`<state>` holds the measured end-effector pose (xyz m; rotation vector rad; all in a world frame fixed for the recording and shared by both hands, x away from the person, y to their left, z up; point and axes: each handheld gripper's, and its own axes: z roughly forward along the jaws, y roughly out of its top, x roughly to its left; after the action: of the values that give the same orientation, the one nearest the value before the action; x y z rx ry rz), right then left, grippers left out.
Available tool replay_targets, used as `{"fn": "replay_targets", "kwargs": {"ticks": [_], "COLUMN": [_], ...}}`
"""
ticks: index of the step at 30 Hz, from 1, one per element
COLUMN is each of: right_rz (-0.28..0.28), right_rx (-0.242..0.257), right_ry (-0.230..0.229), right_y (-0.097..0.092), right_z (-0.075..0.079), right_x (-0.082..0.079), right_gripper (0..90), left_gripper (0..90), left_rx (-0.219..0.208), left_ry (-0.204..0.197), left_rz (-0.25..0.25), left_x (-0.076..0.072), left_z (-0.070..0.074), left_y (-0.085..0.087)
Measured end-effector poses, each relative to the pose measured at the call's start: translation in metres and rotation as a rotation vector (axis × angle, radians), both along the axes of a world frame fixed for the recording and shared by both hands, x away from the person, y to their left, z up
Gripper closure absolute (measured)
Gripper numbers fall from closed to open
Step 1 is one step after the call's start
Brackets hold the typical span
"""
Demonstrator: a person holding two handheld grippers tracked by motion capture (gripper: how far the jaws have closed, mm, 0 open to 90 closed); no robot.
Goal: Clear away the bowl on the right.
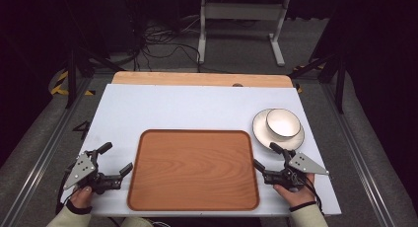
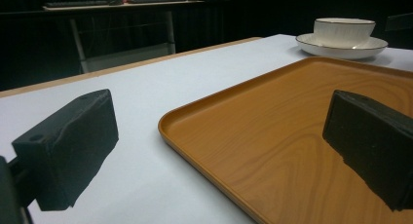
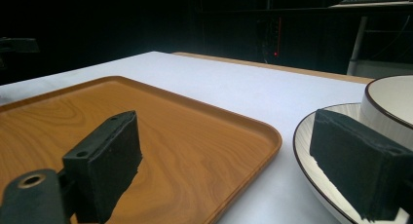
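Two claws are sitting low at the near edge of the table, one on each side of the tray (image 1: pixel 193 170), and both are gaping wide with nothing in them. The left claw (image 1: pixel 117 158) is hanging just off the tray's left rim; in the left gripper view one jaw is hovering over the white table (image 2: pixel 195 78) and the other over the tray's wood, so the rim is running between them without touching either. The right claw (image 1: pixel 264 155) is doing the mirror thing near the tray's right edge, toward the far corner of it. In the right gripper view one jaw is over the tray (image 3: pixel 160 131) and the other is sitting in front of the saucer (image 3: pixel 311 151), though I can't tell if it's actually touching the rim.

That saucer (image 1: pixel 261 131) is lying by the table's right edge, just past the tray's far right corner, and the bowl (image 1: pixel 283 123) is standing upright on it. A hand (image 1: pixel 81 197) is gripping each claw from the near side.
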<state>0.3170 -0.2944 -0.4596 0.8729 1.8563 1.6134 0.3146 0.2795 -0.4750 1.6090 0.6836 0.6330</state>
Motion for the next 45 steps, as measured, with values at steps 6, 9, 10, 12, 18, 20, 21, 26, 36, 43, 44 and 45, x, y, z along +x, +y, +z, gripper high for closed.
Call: {"fn": "replay_targets", "kwargs": {"ticks": [6, 9, 10, 12, 18, 20, 21, 26, 36, 43, 44, 45], "right_rz": [0.016, 0.023, 0.024, 0.03, 0.034, 0.035, 0.035, 0.034, 0.001, 0.02, 0.02, 0.017], "right_rx": [0.002, 0.005, 0.004, -0.008, -0.008, -0.007, -0.007, -0.007, 0.018, 0.022, 0.027, 0.02], "right_ry": [-0.003, 0.001, 0.005, 0.015, 0.008, 0.006, 0.006, 0.006, 0.026, -0.001, 0.003, 0.004], "right_y": [-0.001, -0.001, -0.001, 0.0, 0.0, 0.0, 0.0, 0.0, -0.001, 0.001, 0.001, 0.001], "right_z": [0.0, 0.0, 0.0, 0.0, 0.0, 0.0, 0.0, 0.0, 0.004, 0.019, 0.021, 0.023], "right_x": [0.0, 0.001, 0.001, 0.002, 0.001, 0.001, 0.001, 0.001, 0.002, 0.0, 0.0, 0.0], "right_gripper": [13.2, 14.4, 14.4, 14.5, 14.3, 14.4, 14.5, 14.9, 18.8, 18.8, 18.6, 18.6], "left_gripper": [0.2, 0.2, 0.2, 0.2, 0.2, 0.2, 0.2, 0.3, 0.2, 0.3, 0.3, 0.2], "left_rx": [0.002, 0.004, 0.0, 0.001, 0.003, 0.003, 0.003, 0.003, 0.002, 0.005, 0.005, 0.002], "left_ry": [0.004, 0.004, 0.001, 0.0, 0.003, 0.003, 0.003, 0.003, 0.002, 0.004, 0.004, 0.002], "left_rz": [-0.002, -0.002, 0.0, 0.0, -0.002, -0.002, -0.002, -0.002, -0.001, -0.002, -0.002, 0.0], "left_x": [0.0, 0.0, 0.0, 0.0, 0.0, 0.0, 0.0, 0.0, 0.0, 0.0, 0.0, 0.0], "left_z": [0.0, 0.0, 0.0, 0.0, 0.0, 0.0, 0.0, 0.0, 0.0, 0.0, 0.0, 0.0], "left_y": [0.0, 0.0, 0.0, 0.0, 0.0, 0.0, 0.0, 0.0, 0.0, 0.0, 0.0, 0.0]}}
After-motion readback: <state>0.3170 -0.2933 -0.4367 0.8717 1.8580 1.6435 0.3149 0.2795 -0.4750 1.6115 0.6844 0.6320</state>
